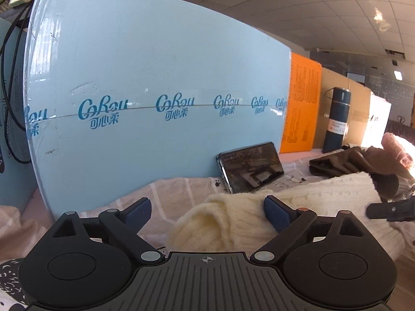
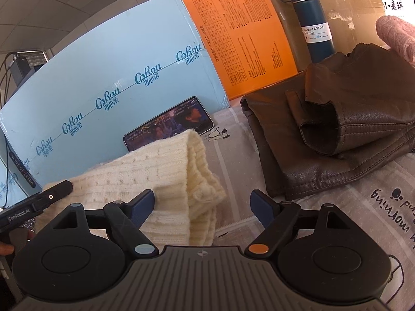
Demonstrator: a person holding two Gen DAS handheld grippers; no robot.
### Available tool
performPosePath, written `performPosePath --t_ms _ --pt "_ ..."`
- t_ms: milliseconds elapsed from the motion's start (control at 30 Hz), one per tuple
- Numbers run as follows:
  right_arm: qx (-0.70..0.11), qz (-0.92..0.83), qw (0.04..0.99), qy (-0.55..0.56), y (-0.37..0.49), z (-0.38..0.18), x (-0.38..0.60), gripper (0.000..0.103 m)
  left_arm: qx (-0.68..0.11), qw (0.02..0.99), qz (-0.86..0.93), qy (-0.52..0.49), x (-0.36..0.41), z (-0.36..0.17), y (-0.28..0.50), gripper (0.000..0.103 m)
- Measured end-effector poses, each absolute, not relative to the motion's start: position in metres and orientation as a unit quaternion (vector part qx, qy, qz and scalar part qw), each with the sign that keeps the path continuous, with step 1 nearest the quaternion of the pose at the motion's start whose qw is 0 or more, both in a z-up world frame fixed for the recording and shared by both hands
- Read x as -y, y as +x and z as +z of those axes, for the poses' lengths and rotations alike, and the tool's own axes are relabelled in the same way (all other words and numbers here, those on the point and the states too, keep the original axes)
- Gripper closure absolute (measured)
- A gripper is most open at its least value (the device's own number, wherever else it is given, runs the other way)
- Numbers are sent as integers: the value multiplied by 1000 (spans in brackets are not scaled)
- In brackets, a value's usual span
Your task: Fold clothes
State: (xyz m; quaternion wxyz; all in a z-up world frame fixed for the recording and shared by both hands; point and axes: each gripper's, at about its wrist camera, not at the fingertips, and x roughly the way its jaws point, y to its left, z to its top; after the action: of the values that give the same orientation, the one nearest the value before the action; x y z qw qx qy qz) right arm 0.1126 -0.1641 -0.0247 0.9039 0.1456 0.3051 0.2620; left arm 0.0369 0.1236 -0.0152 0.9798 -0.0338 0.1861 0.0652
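Observation:
A cream knitted sweater [image 1: 259, 220] lies bunched on the patterned sheet; it also shows in the right wrist view [image 2: 166, 171]. My left gripper [image 1: 207, 210] is open, its blue pads either side of the sweater's near end, holding nothing. My right gripper [image 2: 202, 204] is open over the sweater's folded edge, holding nothing. A folded brown leather garment [image 2: 337, 140] lies to the right; it also shows in the left wrist view [image 1: 358, 163]. A pink knit piece [image 2: 396, 36] sits behind it.
A large light-blue box [image 1: 155, 90] stands at the back, with an orange box [image 2: 241, 33] and a cardboard box beside it. A phone [image 1: 251, 168] leans on the blue box. A dark blue vacuum bottle [image 2: 311, 23] stands behind the leather garment.

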Motion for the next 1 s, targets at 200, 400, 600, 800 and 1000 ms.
performPosePath --t_ms 200,400,600,800,1000 --pt "-313 263 901 147 114 -26 164 23 -215 972 74 -66 -134 -24 41 1" --pt "-324 267 894 158 116 -26 167 20 -142 966 40 -212 -155 -1 10 2" --pt "-336 277 884 169 117 -27 168 13 -182 945 49 -268 -154 4 -16 0" --pt "-343 286 876 180 119 -29 170 8 -253 903 12 -347 -160 -37 -14 0" --pt "-357 331 854 186 120 -32 161 5 -234 905 -47 -352 -148 -48 -9 0"
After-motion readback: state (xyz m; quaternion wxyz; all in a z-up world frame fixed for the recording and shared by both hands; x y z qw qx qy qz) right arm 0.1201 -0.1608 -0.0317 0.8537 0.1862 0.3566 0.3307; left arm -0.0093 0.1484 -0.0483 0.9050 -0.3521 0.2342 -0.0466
